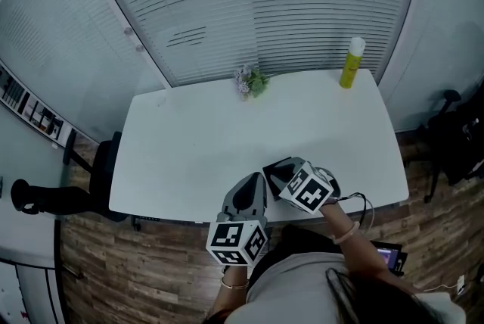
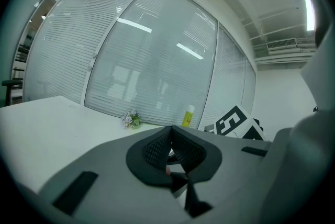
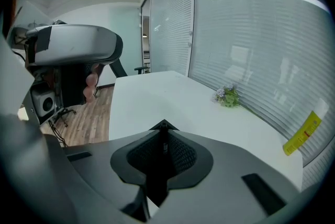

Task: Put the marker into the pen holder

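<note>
No marker and no pen holder show in any view. Both grippers hover over the near edge of the white table, close together. My left gripper points toward the table's far side, and its dark jaws meet at the tips with nothing held. To its right, my right gripper points left, its jaws pressed together. I see nothing gripped there. The right gripper's marker cube appears in the left gripper view.
A yellow bottle stands at the table's far right corner. A small bunch of flowers lies at the far middle edge against the window blinds. A black office chair stands off the left end, and dark gear is on the wooden floor at right.
</note>
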The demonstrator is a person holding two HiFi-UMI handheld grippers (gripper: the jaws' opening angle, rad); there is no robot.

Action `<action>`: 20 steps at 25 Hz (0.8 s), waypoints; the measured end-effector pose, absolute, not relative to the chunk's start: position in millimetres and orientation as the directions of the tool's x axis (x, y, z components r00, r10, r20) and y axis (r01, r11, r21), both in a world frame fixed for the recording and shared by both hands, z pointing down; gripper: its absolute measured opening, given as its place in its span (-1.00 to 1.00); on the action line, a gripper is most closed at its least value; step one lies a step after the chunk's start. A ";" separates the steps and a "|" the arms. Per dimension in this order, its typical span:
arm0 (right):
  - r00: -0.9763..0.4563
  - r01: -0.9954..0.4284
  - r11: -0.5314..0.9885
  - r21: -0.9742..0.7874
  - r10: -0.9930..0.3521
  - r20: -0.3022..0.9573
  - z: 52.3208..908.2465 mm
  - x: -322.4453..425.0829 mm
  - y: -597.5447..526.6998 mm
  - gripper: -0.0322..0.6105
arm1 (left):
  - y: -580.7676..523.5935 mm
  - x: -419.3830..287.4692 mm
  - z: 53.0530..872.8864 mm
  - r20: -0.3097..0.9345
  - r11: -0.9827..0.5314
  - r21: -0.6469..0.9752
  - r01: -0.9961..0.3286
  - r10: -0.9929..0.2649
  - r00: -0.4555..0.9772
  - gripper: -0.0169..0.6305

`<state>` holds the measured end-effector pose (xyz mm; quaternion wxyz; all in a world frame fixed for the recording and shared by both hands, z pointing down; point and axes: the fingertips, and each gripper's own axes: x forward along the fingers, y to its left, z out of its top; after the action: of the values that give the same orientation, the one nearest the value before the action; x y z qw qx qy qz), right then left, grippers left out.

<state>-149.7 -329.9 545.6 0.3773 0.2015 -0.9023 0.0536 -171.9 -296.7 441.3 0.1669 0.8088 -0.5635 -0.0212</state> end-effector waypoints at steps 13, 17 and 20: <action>-0.617 -0.381 0.923 0.054 -0.297 0.729 546.7 -148.7 -327.5 -0.69 | -298.1 -164.7 444.4 0.161 -0.318 0.302 -0.898 -0.912 0.377 -0.89; -0.606 -0.367 0.929 0.055 -0.284 0.743 549.7 -150.3 -326.7 -0.66 | -298.9 -165.2 446.6 0.168 -0.315 0.300 -0.900 -0.912 0.375 -0.89; -0.610 -0.365 0.929 0.052 -0.282 0.741 549.9 -150.7 -326.0 -0.60 | -298.8 -167.3 447.8 0.168 -0.309 0.300 -0.903 -0.914 0.369 -0.89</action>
<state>-150.7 -326.0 549.9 0.4030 0.1806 -0.8957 0.0520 -167.3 -298.8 447.8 0.1737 0.8089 -0.5615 -0.0168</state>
